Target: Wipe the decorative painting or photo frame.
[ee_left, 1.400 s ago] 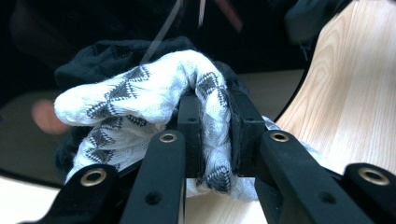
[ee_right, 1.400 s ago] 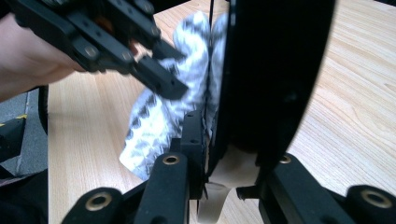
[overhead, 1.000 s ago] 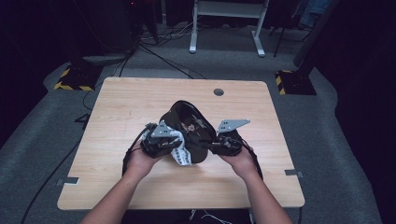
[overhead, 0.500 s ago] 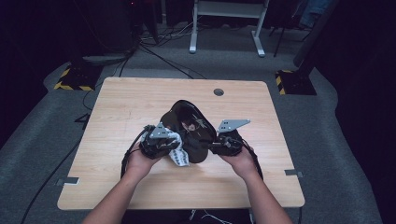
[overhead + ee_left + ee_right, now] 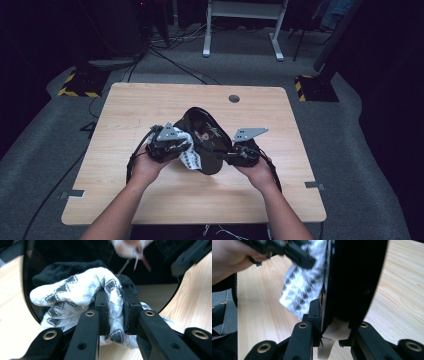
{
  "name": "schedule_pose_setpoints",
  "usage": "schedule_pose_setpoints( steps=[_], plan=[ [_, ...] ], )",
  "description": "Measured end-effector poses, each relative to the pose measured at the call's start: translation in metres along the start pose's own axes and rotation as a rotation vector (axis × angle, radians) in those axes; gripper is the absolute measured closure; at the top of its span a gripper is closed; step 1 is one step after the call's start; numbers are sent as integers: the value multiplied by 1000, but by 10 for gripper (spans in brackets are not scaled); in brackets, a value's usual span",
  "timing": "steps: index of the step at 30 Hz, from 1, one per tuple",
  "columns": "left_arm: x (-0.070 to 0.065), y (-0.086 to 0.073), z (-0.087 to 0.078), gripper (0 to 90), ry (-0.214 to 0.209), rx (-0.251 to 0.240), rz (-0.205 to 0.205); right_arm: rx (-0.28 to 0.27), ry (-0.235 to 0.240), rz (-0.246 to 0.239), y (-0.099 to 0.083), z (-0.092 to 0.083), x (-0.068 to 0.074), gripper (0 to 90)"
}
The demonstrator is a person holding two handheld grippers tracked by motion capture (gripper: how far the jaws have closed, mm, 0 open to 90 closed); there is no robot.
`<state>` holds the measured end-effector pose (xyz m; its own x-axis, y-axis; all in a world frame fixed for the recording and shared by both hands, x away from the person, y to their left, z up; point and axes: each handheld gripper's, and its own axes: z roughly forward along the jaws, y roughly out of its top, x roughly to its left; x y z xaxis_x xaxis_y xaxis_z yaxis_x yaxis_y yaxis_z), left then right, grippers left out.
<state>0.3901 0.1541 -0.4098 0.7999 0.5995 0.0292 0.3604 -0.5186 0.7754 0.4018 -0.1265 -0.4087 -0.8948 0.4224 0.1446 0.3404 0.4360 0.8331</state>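
No visible shift since before: left hand-held gripper (image 5: pixel 113 315) clamping patterned cloth (image 5: pixel 75 292) in black bag (image 5: pixel 207 137), right hand-held gripper (image 5: pixel 334 312) gripping its rim.

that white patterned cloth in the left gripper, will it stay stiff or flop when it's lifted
Probably floppy: the white patterned cloth bends over the left gripper and bunches in soft folds. It looks knitted and thin, so likely light for its size. Its loose end hangs beside the black bag, so it would likely dangle and drag rather than roll or tip.
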Motion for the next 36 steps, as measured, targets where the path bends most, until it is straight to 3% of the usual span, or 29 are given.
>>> schedule_pose_setpoints(
  steps=[4,7,13,16,20,27,32,36],
  plan=[
    [2,-14,9,779,-12,28,-19,0,-3,0,0,0,0,774],
    [1,-15,9,778,-9,32,-16,0,-2,0,0,0,0,775],
    [-1,10,-5,778,20,2,31,-1,1,0,0,0,-1,775],
    [3,17,-10,778,29,-8,35,-1,-1,0,0,0,-1,774],
    [7,10,-9,778,32,-20,20,-1,-2,1,0,0,-1,772],
    [11,-15,6,779,15,23,-32,-1,-3,1,0,1,0,771],
    [13,-12,3,778,19,26,-36,-1,0,-1,0,0,-1,771],
    [18,1,-9,778,33,-8,-29,1,11,9,0,-1,-3,773]
  ],
)
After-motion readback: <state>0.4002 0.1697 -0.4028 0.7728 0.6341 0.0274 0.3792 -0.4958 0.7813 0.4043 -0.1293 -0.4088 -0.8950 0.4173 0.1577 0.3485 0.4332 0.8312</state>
